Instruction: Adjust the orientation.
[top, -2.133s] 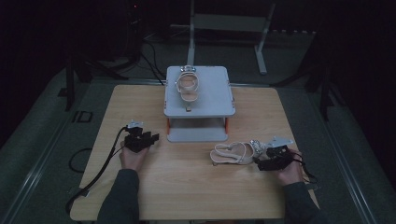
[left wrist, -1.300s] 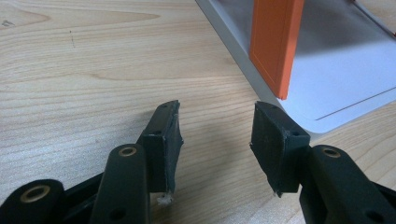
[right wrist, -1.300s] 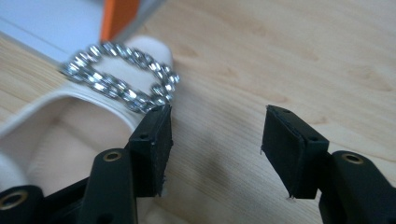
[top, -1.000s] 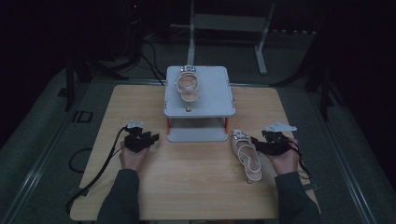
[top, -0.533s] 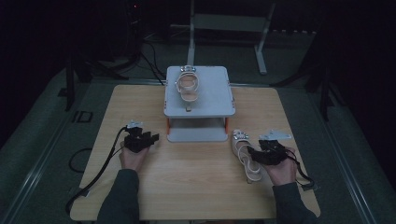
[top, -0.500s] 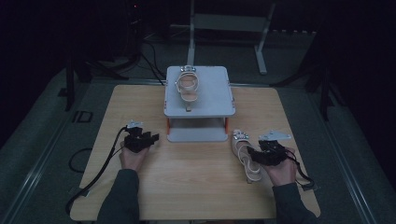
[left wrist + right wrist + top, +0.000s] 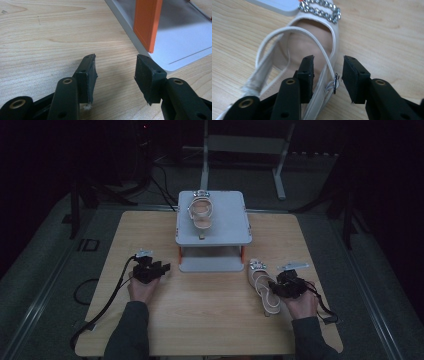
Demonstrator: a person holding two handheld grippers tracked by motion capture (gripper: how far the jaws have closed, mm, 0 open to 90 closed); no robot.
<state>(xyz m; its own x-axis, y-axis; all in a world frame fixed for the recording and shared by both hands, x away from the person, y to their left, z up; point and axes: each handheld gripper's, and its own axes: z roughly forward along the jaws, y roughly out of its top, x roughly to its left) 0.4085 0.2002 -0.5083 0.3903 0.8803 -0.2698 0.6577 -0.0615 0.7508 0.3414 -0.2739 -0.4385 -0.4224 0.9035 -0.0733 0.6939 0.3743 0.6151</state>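
Right tongs [image 7: 327, 76] now parted around sandal [image 7: 312, 50] strap; left hand [image 7: 142, 287] unmoved.

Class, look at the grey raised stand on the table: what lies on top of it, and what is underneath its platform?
On the stand lies one beige sandal. Beneath the platform, an orange leg rises from a grey base plate; the shaded space farther back is covered.

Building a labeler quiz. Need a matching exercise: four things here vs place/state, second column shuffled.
Things:
1. shoe on stand
2. shoe on table
3. left gripper
4. orange leg

Places/states:
A. open over bare wood
B. holds up the grey top
C. on the raised grey top
D. side strap between open right gripper jaws

Pairs: 1-C, 2-D, 3-A, 4-B
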